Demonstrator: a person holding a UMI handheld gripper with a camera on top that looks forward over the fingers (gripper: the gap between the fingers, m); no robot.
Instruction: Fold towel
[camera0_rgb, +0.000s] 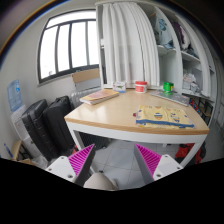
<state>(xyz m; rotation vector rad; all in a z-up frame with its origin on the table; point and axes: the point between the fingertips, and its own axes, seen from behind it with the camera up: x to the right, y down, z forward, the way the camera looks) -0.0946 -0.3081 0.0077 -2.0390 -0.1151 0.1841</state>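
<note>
Well, gripper open (nothing between pads), table ahead

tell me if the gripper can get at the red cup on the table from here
Probably not yet. The gripper is open and holds nothing, short of the table. The red cup stands far beyond the fingers near the back edge, though nothing seems to block the way.

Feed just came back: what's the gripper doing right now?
Gripper: fingers open, holding nothing, short of the table.
</note>
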